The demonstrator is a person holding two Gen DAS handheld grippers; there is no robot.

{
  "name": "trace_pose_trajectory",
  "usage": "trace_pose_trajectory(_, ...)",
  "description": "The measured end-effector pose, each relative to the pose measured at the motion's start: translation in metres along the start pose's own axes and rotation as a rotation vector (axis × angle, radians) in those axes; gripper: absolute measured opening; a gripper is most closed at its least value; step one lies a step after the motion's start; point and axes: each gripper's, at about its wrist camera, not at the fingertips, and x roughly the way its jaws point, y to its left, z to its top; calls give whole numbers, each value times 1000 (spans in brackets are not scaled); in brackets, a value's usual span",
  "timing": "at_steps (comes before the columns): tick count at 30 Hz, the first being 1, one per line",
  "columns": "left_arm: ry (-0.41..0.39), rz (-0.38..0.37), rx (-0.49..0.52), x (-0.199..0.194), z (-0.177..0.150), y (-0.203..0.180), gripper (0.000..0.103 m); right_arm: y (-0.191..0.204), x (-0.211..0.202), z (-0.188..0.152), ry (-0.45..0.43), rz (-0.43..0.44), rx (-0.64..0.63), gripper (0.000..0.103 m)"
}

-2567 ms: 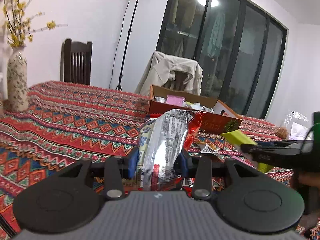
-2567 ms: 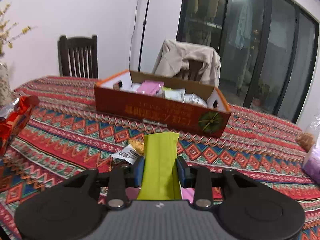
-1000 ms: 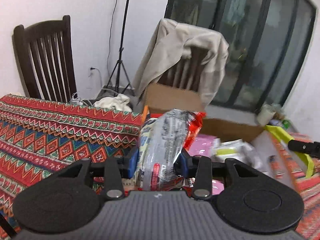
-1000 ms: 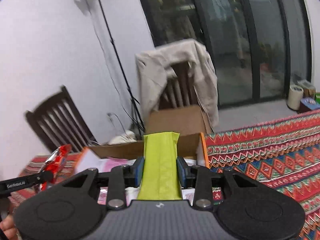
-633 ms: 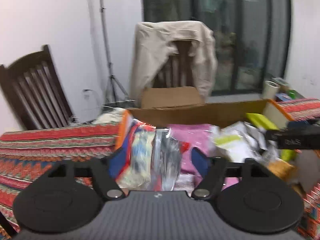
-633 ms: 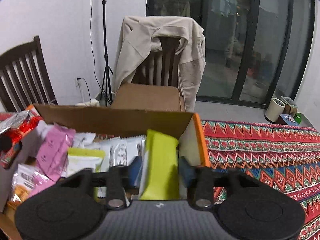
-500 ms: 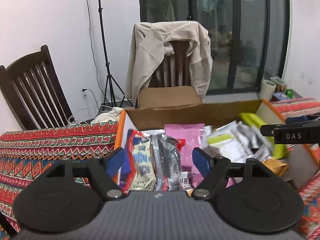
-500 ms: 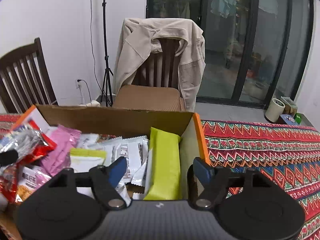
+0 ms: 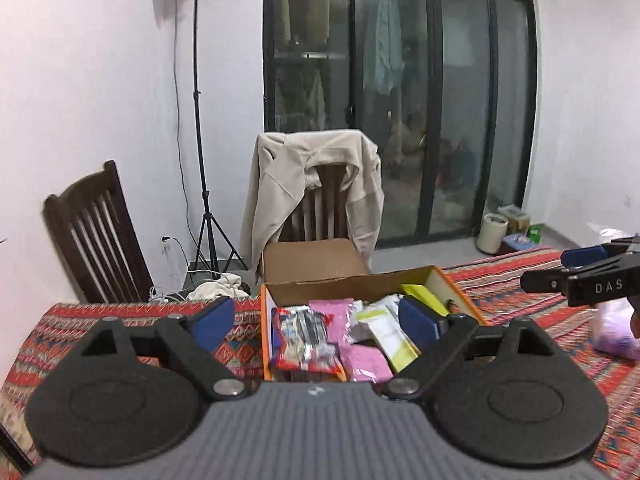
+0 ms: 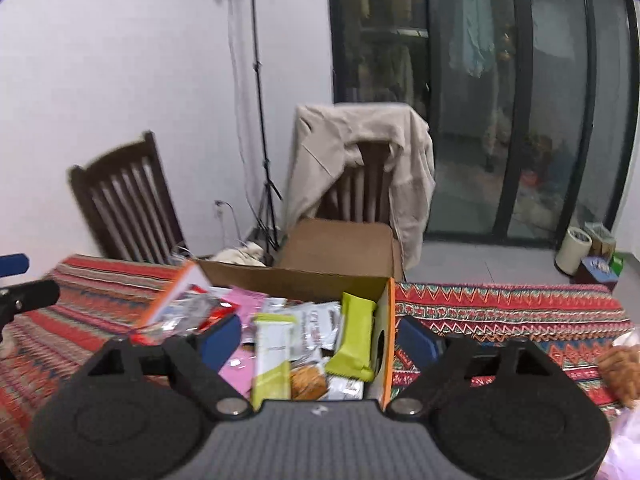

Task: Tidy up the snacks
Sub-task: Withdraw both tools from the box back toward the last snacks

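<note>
hovering over the box [image 9: 454, 286], my left gripper [image 9: 316, 320] and right gripper [image 10: 318, 340] have just been opening, both released and empty; bare tablecloth [image 10: 500, 312] lies beyond its right wall.

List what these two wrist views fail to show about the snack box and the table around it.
- Near end of the cardboard box: hidden by the left gripper body in the left wrist view.
- Packet print: too small and blurred in both views.
- Clear bag at the right edge: cut off, contents unclear.
- Brown item: cut by the right wrist view's edge.
- Table near the person: hidden by the right gripper body.
</note>
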Motion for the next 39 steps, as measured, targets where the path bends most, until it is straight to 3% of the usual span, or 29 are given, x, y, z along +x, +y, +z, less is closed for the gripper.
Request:
trace_pose_trajectory(5, -54, -29, -19, -99, -45, 0, 92, 29, -87, -38, -45, 57, -44, 92)
trace_pose_trajectory(10, -100, -34, -16, -193, -120, 6, 96, 70, -161, -108, -86, 150, -98, 94)
trace_pose_trajectory(13, -119, -20, -17, -234, -158, 13, 96, 95, -189, -149, -88, 196, -151, 101)
trace_pose_trajectory(16, -143, 1, -37, -263, -189, 25, 98, 119, -206, -182, -91, 195, -180, 101)
trace_pose_trajectory(23, -183, 63, -100, -294, -237, 56, 98, 154, -215, -235, -77, 109, -218, 101)
trace_pose_trajectory(27, -197, 57, -148, -303, -251, 73, 99, 167, -213, -249, -73, 91, -244, 101)
trace_pose_trajectory(32, -192, 41, -162, -296, -255, 83, 99, 173, -207, -250, -66, 61, -256, 101)
trace_pose_trajectory(39, -188, 50, -135, -284, -246, 79, 100, 156, -206, -252, -84, 54, -168, 101)
